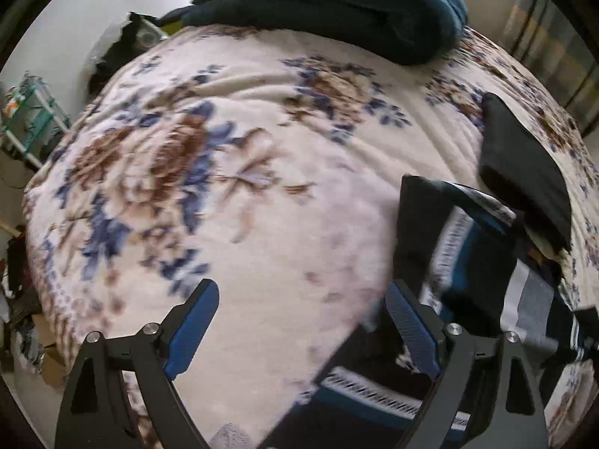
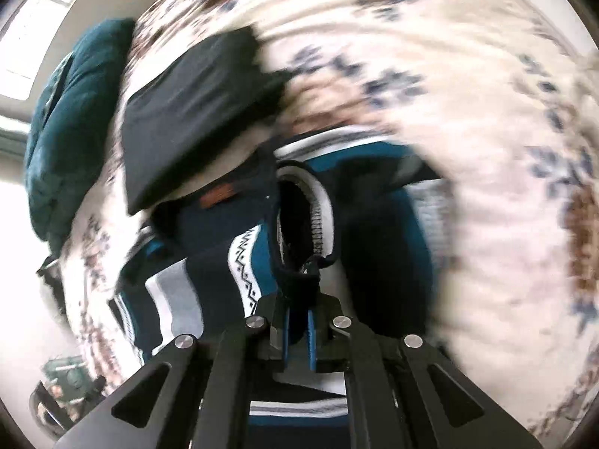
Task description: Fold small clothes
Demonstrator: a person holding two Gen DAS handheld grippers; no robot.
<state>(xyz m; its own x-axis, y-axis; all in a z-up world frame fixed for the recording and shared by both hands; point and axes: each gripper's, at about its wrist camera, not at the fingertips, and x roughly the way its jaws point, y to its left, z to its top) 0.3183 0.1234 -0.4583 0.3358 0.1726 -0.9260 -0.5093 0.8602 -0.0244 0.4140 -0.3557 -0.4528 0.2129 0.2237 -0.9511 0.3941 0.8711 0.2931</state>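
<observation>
Left wrist view: bed (image 1: 284,194) w/ a cream floral blanket fills most of the frame, pale wall behind, a teal rack (image 1: 33,112) + floor clutter off the left edge, curtain at far right. A dark teal duvet (image 1: 337,3) is bunched at the far end of the bed. Left gripper (image 1: 301,321) hangs over bare blanket, jaws spread wide, nothing between the blue pads; its right finger sits just beside the sweater's edge.

Sweater (image 1: 468,262), navy/teal w/ white patterned bands, lies on the bed's right side. In the left wrist view its long axis runs from near bottom centre up toward the right. Exact front/back can't be told, pics are blurred.

Right wrist view: right gripper (image 2: 299,318) is clamped on a dark fold of the sweater (image 2: 209,273) by the neck opening, fabric pinched between the pads; collar w/ a brown label points away from the camera. Window at top left.

A folded black garment (image 1: 524,172) lies just beyond the sweater, touching or overlapping its far end
</observation>
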